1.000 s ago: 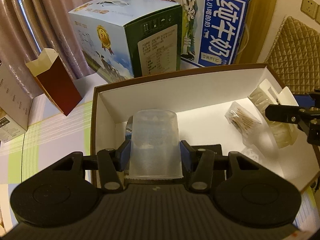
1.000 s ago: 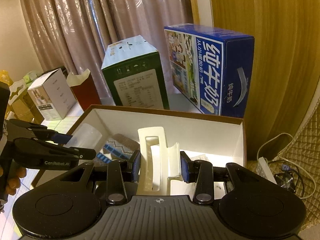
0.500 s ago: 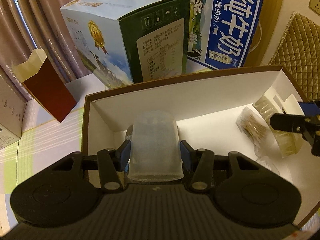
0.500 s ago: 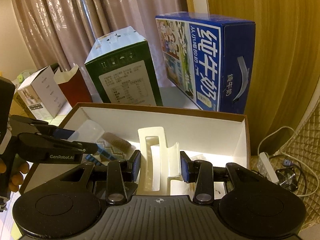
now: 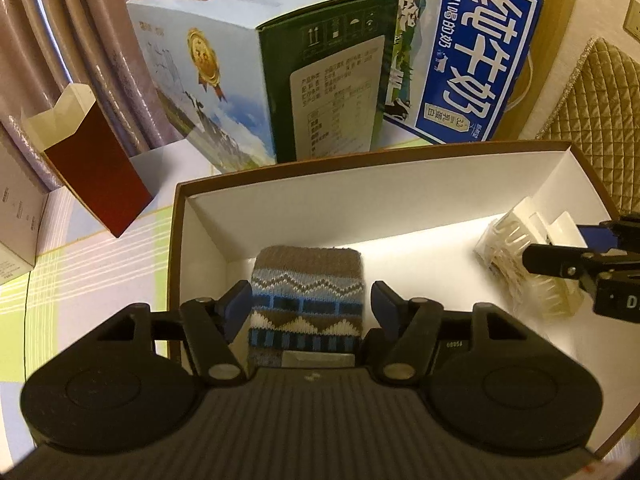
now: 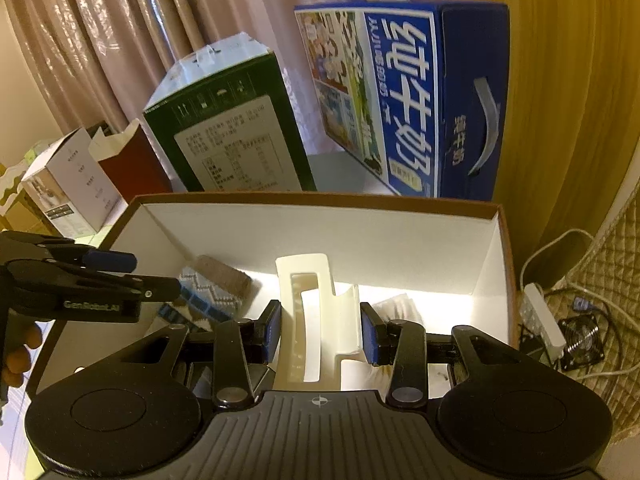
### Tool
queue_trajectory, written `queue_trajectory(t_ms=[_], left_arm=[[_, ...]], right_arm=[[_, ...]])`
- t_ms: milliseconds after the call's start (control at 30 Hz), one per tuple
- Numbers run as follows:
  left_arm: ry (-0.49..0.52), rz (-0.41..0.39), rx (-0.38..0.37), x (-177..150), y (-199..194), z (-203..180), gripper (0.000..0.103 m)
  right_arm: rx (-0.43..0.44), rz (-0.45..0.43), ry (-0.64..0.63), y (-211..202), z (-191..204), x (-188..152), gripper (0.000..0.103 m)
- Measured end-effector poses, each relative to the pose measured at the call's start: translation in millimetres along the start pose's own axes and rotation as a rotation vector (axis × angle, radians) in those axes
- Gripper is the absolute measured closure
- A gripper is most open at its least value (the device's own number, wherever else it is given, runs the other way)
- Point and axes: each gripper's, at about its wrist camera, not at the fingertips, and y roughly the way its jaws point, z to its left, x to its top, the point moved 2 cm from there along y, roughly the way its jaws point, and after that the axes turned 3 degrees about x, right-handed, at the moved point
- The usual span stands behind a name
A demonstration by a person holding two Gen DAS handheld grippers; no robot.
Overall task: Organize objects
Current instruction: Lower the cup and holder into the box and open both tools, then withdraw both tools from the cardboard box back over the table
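An open brown box with white inside walls [image 5: 320, 208] [image 6: 320, 236] lies under both grippers. My left gripper [image 5: 312, 308] [image 6: 154, 274] hangs over its left end, jaws opening. A knitted blue, brown and white piece [image 5: 308, 280] [image 6: 212, 284] lies on the box floor below the gap, clear of the pads. I cannot see the translucent cup. My right gripper [image 6: 320, 334] [image 5: 556, 246] is shut on a cream plastic holder [image 6: 320, 320] [image 5: 516, 224], low over the right end. A clear packet of thin sticks [image 5: 508, 276] [image 6: 396, 304] lies under it.
Behind the box stand a green and white carton [image 5: 260, 80] and a blue milk carton [image 5: 460, 60]. A dark red open box [image 5: 96, 176] and a white box [image 6: 68, 184] stand at the left. A power strip [image 6: 544, 320], cables and a small fan lie on the floor right.
My left jaws have widened and the translucent cup has gone from between them, baring the knitted piece below. My right gripper has sunk lower into the box with the holder.
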Motion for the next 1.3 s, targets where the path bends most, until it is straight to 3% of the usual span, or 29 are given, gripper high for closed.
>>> queue_trajectory(t_ms=[233,300,367,433,600,967,1300], left_arm=[[-0.002,-0.006,0.001,-4,-6,3,0.035],[-0.003,-0.009,-0.001,-4,-8,5,0.034],[-0.003,-0.013,-0.004,-4,-11,5,0.031],[-0.002,-0.016,-0.007,-5,-13,5,0.029],[0.001,-0.024,-0.01,-8,-20,3,0.025],[-0.011,-0.042,0.003,-17,-42,1,0.014],[-0.047,-0.059,0.015,-35,-78,-1,0.01]], right_arm=[[-0.007,-0.013,0.036,7,-4,-1,0.065],[-0.013,-0.026,0.046,6,-6,-1,0.061],[-0.012,-0.053,0.053,2,-8,-1,0.048],[-0.016,-0.065,0.052,-3,-8,-1,0.042],[-0.012,-0.072,0.026,-14,-5,-4,0.037],[-0.004,-0.086,-0.033,-44,9,-19,0.013],[-0.015,-0.117,-0.067,-83,30,-40,0.004]])
